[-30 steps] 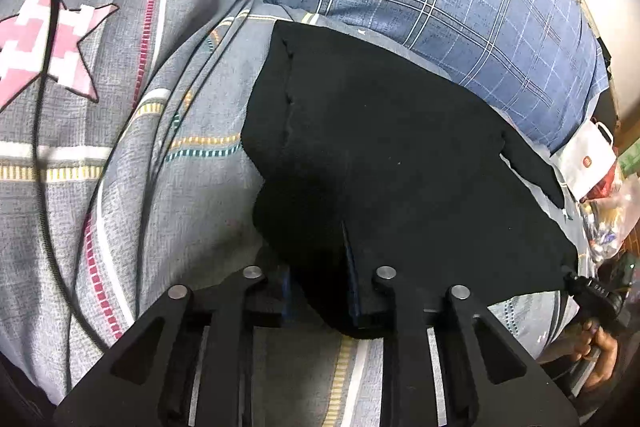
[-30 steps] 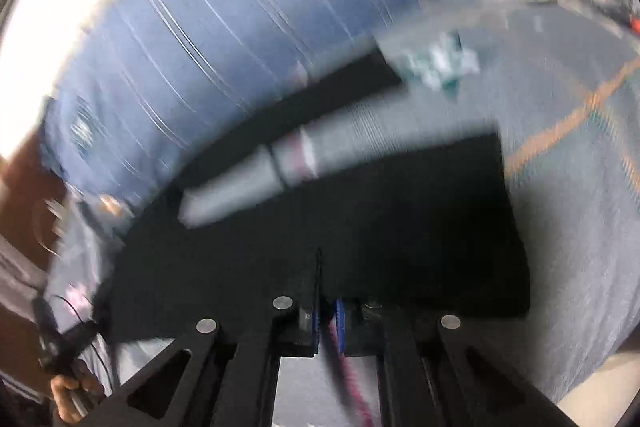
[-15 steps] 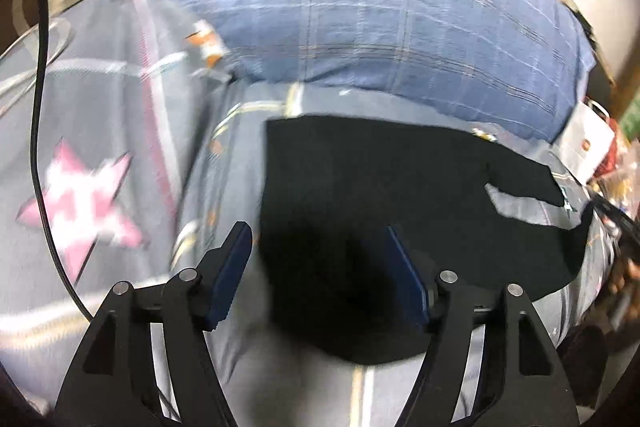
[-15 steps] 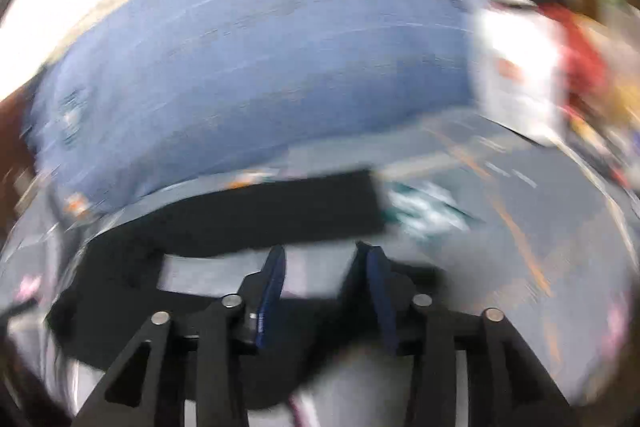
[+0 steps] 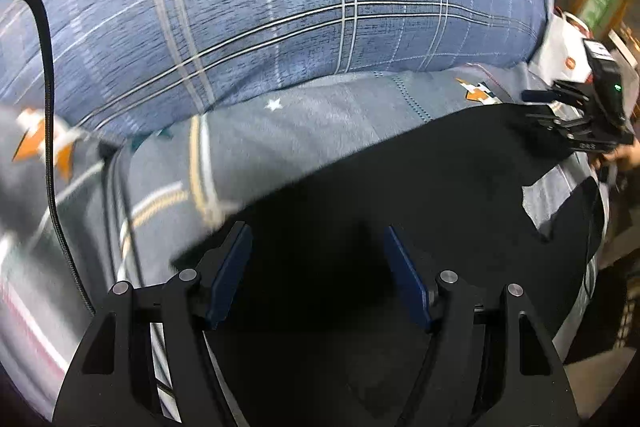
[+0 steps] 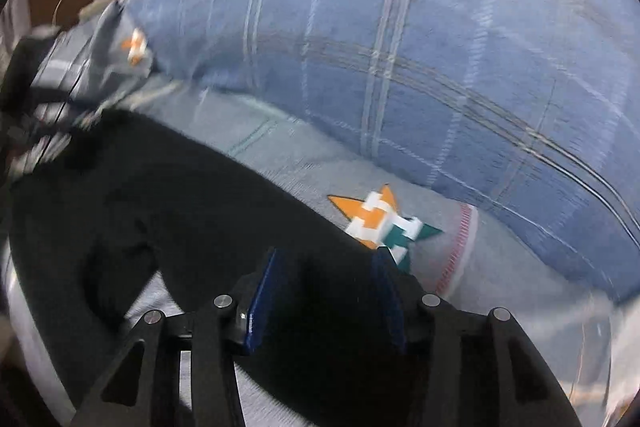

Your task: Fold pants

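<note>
Now, left gripper (image 5: 316, 267) agape over pants (image 5: 440, 195); right gripper (image 6: 324, 291) likewise

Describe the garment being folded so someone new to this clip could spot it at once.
Start from the big blue plaid pillow at the back of the grey patterned bedsheet. In front of it, under both open grippers, lies the flat black pants. It is the only plain, solid black cloth; everything around it is striped, checked or star-printed.

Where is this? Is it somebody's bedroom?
Probably a bedroom, yes. The black pants lie spread on a grey bedsheet printed with stars, and a big blue plaid pillow or quilt sits behind them. That looks like a bed, with household clutter at its edge.
</note>
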The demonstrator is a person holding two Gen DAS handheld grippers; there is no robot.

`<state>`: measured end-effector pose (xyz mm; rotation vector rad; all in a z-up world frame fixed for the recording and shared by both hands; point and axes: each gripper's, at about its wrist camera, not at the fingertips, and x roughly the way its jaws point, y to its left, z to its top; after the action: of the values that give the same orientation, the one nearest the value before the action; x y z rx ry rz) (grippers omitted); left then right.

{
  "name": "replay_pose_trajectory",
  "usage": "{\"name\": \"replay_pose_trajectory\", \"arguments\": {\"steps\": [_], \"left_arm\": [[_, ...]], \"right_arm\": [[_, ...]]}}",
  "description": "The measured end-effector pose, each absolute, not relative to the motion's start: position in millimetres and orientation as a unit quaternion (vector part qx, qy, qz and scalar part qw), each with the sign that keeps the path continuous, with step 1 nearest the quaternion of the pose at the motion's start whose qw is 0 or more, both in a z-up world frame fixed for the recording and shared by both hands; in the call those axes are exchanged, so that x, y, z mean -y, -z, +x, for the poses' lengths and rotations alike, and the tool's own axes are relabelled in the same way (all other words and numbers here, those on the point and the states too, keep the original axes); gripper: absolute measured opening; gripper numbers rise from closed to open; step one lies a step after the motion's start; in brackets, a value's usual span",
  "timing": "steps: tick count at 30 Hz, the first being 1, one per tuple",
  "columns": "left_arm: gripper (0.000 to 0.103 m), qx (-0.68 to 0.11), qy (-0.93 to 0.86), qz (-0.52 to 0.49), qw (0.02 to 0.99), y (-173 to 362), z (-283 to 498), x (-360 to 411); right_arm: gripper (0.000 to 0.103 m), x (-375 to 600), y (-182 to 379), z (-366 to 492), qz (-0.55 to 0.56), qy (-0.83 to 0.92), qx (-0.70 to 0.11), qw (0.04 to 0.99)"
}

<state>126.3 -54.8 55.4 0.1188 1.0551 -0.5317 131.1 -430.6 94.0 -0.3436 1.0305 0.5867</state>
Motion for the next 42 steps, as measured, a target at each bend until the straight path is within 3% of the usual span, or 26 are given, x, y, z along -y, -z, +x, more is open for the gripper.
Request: {"name": "replay_pose_trajectory", "arguments": {"steps": [8,10,11,12,13,16,27,31,35,40,42], "left_arm": [[0.071,-0.527,0.307,0.144,0.779,-20,164,87],[0.074,-0.52,0.319,0.145,0.779,-17,167,94],[0.071,-0.52,0.319,0.145,0.779,-16,167,96],[0.054,-0.518,0.324,0.143,0.778,-18,165,99],[0.032,-0.514,0.333,0.138,0.778,-20,162,104],[0.016,-0.5,0.327,0.155,0.787,-26,149,115],[0.01,-0.394,0.32,0.126,0.852,-120,32,74],[0.01,-0.381,0.338,0.112,0.853,-123,-32,66],[0.01,-0.409,0.337,0.082,0.844,-85,-75,61],[0.01,-0.462,0.293,0.043,0.836,-28,-85,64],[0.011,-0.46,0.285,0.018,0.841,-27,-91,60]], "right_arm": [[0.048,433,-62,159,-0.149,-0.322,-0.515,0.781],[0.042,429,-60,159,-0.153,-0.322,-0.511,0.782],[0.026,425,-61,156,-0.161,-0.325,-0.501,0.786],[0.012,420,-61,151,-0.177,-0.323,-0.49,0.79],[0.009,411,-61,144,-0.206,-0.315,-0.476,0.795],[0.005,400,-66,132,-0.249,-0.291,-0.45,0.807],[0.004,424,-184,19,-0.221,-0.253,-0.337,0.88],[0.004,429,-203,-48,-0.196,-0.255,-0.327,0.888],[0.004,430,-189,-106,-0.176,-0.268,-0.355,0.878],[0.004,412,-119,-121,-0.209,-0.249,-0.423,0.846],[0.004,406,-98,-121,-0.213,-0.251,-0.46,0.825]]}}
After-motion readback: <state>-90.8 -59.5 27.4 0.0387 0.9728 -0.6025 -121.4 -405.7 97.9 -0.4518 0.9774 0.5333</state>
